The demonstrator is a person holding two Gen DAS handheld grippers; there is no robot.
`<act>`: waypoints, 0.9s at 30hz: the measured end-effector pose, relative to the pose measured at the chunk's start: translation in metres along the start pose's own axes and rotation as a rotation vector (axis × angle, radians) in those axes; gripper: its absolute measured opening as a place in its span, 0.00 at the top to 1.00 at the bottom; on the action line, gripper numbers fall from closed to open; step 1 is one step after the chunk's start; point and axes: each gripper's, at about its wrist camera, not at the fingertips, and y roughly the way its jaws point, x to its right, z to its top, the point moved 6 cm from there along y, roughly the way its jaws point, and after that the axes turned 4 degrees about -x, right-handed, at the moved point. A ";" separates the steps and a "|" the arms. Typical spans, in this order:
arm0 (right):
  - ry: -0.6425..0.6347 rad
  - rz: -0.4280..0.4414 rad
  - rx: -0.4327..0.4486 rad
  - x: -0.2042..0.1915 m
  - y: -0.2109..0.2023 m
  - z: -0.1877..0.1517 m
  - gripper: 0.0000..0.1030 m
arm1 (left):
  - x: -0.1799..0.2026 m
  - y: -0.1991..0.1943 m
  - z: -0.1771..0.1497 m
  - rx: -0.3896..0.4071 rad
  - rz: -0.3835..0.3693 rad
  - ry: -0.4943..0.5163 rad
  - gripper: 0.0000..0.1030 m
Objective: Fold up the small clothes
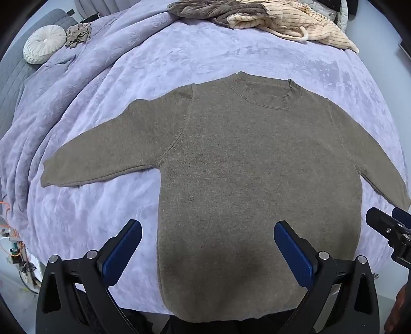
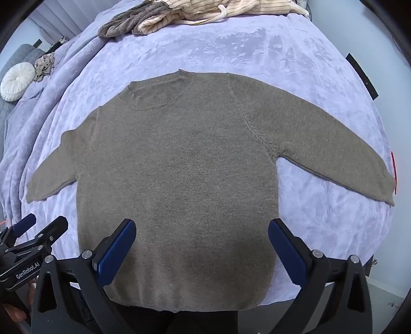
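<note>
A small olive-brown knit sweater (image 1: 251, 159) (image 2: 185, 164) lies flat and face up on a lavender bedspread (image 1: 179, 56) (image 2: 257, 51), collar away from me, both sleeves spread out to the sides. My left gripper (image 1: 208, 226) hovers open above the lower left part of the body, near the hem, with nothing between its blue pads. My right gripper (image 2: 201, 224) hangs open over the lower right part of the body, also holding nothing. Each gripper shows at the edge of the other's view: the right gripper (image 1: 385, 221) and the left gripper (image 2: 43, 223).
A pile of clothes, brown and cream striped (image 1: 257, 15) (image 2: 179, 15), lies at the far edge of the bed. A round white cushion (image 1: 43, 43) (image 2: 16, 82) and a small brown garment (image 1: 79, 33) sit at the far left. The bed's near edge runs just below the hem.
</note>
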 end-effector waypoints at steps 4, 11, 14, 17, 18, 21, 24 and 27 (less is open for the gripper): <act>-0.005 -0.003 -0.002 -0.001 0.001 -0.001 0.00 | 0.000 0.000 0.000 0.001 -0.006 -0.005 0.00; -0.004 -0.016 -0.005 0.000 0.003 -0.001 0.00 | -0.007 -0.001 -0.001 0.006 -0.006 -0.006 0.00; -0.008 -0.025 -0.006 0.000 0.003 -0.001 0.00 | -0.007 0.000 -0.001 0.005 -0.008 -0.006 0.00; -0.008 -0.028 -0.009 0.001 0.004 -0.001 0.00 | -0.006 0.000 -0.001 0.011 -0.006 -0.007 0.00; -0.007 -0.029 -0.009 0.001 0.004 0.000 0.00 | -0.006 0.000 -0.001 0.010 -0.005 -0.005 0.00; -0.007 -0.031 -0.011 0.002 0.004 0.000 0.00 | -0.005 0.000 0.000 0.013 -0.004 -0.007 0.00; -0.009 -0.035 -0.010 0.002 0.004 -0.001 0.00 | -0.006 0.000 -0.001 0.015 -0.006 -0.008 0.00; -0.017 -0.041 -0.009 0.002 0.005 -0.001 0.00 | -0.007 0.002 -0.004 0.011 -0.011 -0.011 0.00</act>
